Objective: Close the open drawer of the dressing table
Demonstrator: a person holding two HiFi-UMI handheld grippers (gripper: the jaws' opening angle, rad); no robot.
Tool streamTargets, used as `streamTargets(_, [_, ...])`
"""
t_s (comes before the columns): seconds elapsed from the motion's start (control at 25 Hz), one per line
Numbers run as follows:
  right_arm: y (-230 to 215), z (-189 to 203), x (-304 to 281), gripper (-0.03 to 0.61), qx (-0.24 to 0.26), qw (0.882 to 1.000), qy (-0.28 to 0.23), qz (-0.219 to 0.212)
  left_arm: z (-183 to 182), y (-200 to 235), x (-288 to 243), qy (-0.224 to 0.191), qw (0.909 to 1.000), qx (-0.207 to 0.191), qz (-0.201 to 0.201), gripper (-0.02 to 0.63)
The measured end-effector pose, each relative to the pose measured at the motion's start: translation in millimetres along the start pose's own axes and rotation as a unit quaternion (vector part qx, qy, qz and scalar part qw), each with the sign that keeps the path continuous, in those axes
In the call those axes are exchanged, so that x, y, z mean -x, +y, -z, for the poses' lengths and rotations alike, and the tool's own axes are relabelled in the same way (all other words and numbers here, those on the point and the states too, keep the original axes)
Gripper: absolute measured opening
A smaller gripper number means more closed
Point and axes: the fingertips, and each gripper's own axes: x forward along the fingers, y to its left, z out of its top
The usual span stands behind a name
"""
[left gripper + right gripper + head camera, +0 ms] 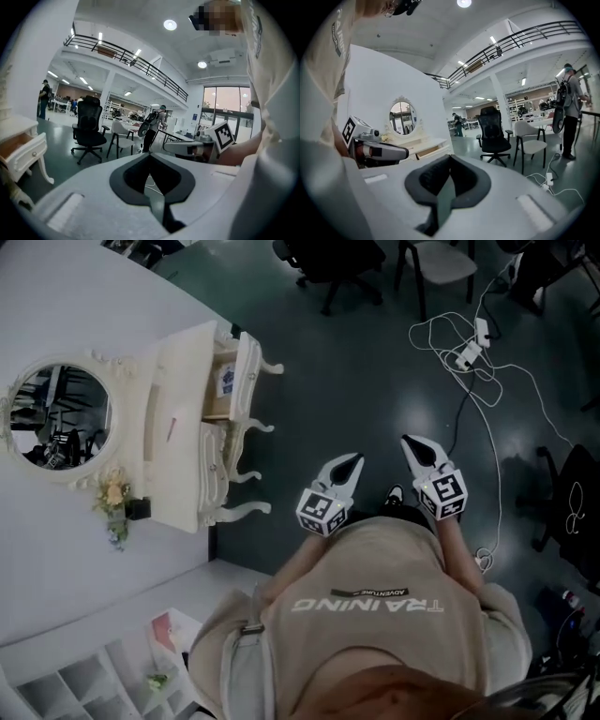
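Observation:
The white dressing table (178, 442) with its oval mirror (61, 415) stands against the wall at the left of the head view. Its drawer (246, 374) is pulled out toward the room, with a wooden inside (221, 395) showing. In the left gripper view the open drawer (27, 151) sits at the far left. The right gripper view shows the table (423, 146) further off. My left gripper (353, 462) and right gripper (412, 443) are both shut and hold nothing. They hang side by side in front of my chest, well to the right of the table and apart from it.
Dark floor lies between me and the table. White cables and a power strip (466, 354) trail at the upper right. Office chairs (330, 263) stand at the back, another (567, 498) at the right. A white shelf unit (89, 681) is at the lower left. Flowers (114, 495) rest on the tabletop.

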Motion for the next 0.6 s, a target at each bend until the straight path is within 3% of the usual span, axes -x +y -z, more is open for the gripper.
streamTargets(0.08, [-13.7, 0.6, -8.5, 0.005, -0.006, 1.0, 0.002, -0.003, -2.6, 7.5, -17.0, 0.004, 0.9999, 0.008, -0.005, 0.002])
streamTargets(0.2, [-34.0, 0.6, -30.1, 0.005, -0.017, 1.0, 0.005, -0.006, -13.2, 29.3, -34.4, 0.016, 0.9995, -0.021, -0.017, 0.002])
streamTargets(0.32, [-53.3, -1.0, -52.2, 0.005, -0.024, 1.0, 0.016, -0.007, -19.2, 52.2, -48.2, 0.017, 0.9994, -0.022, -0.019, 0.002])
streamTargets(0.6, [-69.7, -30.5, -125.7, 0.005, -0.009, 0.999, 0.037, -0.01, -28.6, 137.1, -76.6, 0.019, 0.9994, 0.012, -0.026, 0.002])
